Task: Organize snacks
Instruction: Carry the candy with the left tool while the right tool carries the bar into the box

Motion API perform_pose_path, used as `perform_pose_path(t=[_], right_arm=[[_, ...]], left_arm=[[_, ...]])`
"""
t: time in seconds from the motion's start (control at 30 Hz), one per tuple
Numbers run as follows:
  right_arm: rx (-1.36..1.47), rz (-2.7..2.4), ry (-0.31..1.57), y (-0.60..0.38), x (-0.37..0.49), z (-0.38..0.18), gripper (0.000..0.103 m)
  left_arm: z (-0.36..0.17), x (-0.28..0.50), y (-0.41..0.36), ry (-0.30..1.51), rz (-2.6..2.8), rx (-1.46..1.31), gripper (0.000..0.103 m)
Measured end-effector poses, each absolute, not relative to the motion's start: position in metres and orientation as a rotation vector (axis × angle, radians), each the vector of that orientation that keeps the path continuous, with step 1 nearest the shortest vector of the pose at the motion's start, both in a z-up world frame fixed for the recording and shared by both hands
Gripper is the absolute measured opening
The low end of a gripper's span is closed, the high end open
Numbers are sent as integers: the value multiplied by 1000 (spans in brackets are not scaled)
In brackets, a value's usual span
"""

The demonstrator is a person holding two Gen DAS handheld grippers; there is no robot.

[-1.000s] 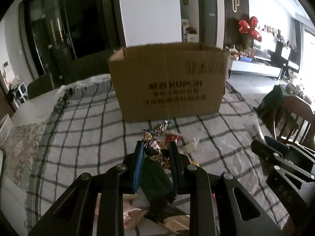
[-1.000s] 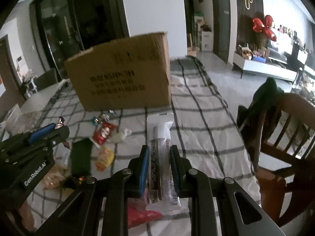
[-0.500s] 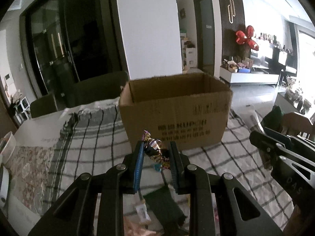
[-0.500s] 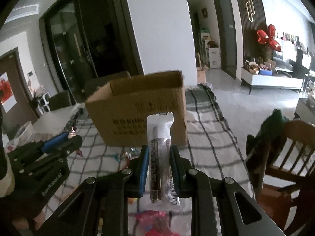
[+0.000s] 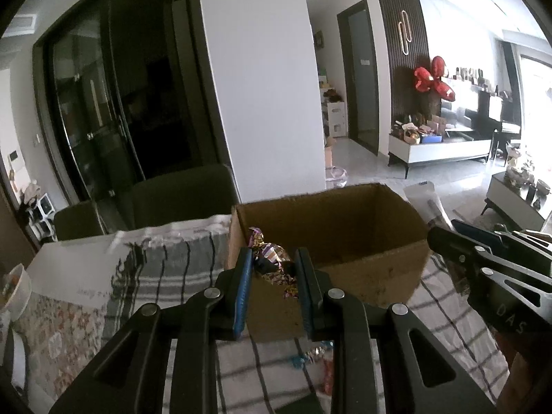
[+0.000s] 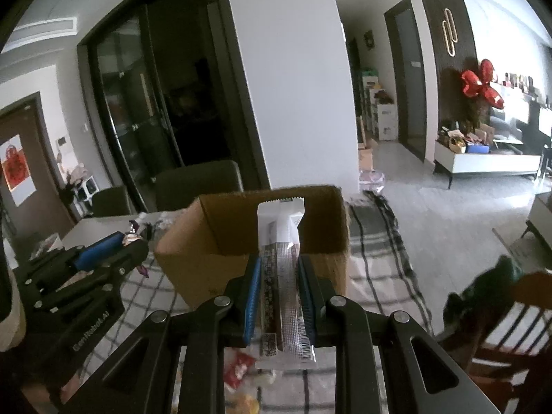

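Where legible: "DAS" on right claw (image 5: 445, 241)

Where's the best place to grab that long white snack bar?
Around the middle of the white snack bar, across its narrow width, as the right gripper does now. It is long and flat, so fingers coming lengthwise from one end press both long edges.

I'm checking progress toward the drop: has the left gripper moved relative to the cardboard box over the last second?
Yes. The left gripper, shut on the foil candy, has risen and advanced; the cardboard box now sits lower, its open interior visible past the fingers.
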State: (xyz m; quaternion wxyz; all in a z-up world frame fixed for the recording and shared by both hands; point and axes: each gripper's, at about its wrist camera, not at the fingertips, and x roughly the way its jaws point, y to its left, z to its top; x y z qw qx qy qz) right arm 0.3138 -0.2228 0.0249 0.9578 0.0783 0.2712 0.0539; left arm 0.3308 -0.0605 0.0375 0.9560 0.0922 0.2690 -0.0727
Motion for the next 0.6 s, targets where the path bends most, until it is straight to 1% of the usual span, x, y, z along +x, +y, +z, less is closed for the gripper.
perform_pose_path(t=[0.3,0.6], right_arm=[[139,142,572,-219,368,28,23],[119,160,623,-217,412,22,23]], left_arm=[[33,383,-64,584,-142,216,25],[18,427,-70,665,-172,191,26]])
